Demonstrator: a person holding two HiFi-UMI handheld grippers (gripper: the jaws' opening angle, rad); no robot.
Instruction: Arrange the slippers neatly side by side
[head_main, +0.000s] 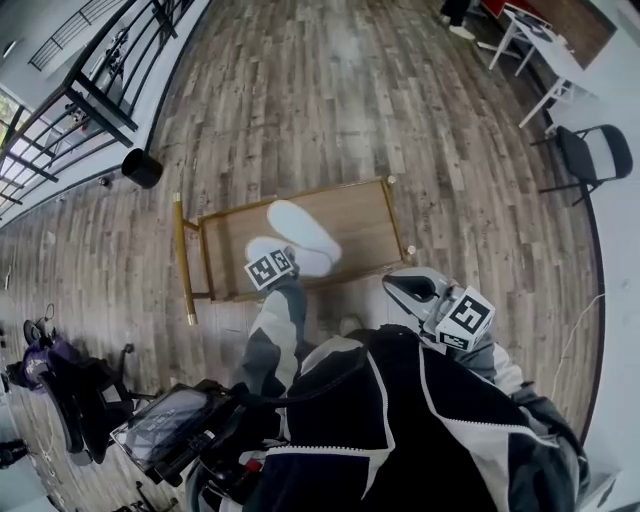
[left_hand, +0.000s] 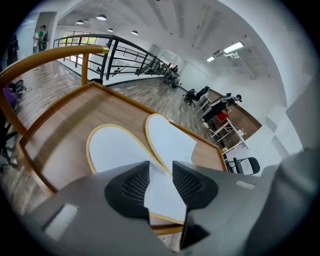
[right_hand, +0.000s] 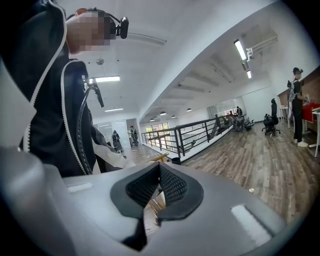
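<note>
Floorboards (head_main: 350, 100) of grey-brown wood fill most of the head view, and on them stands a low wooden table (head_main: 370, 215) with a raised rim and a gold tube frame at its left end. Below it the person's black and grey jacket (head_main: 400, 430) takes up the bottom of that view. A black railing (head_main: 90, 90) runs along the upper left, a black folding chair (head_main: 590, 155) stands well apart at the right, and a black bin (head_main: 142, 168) sits near the railing. Two white slippers (head_main: 303, 230) lie on the left half of the table top, toward its near edge, touching each other. Only the left gripper view shows their yellow edging and how they lie: splayed in a V, the left-hand slipper (left_hand: 117, 150) and the right-hand slipper (left_hand: 170, 137) meeting close under the jaws. The left gripper (left_hand: 160, 182) points down at them with its jaws apart. The near end of the right-hand slipper fills the gap between the pads, with no squeeze visible. From the head view its marker cube covers that spot. The right gripper (head_main: 410, 290) is held close to the jacket, clear of the table's near right corner. Its own view shows the jaws together on nothing, with the railing and distant people beyond.
</note>
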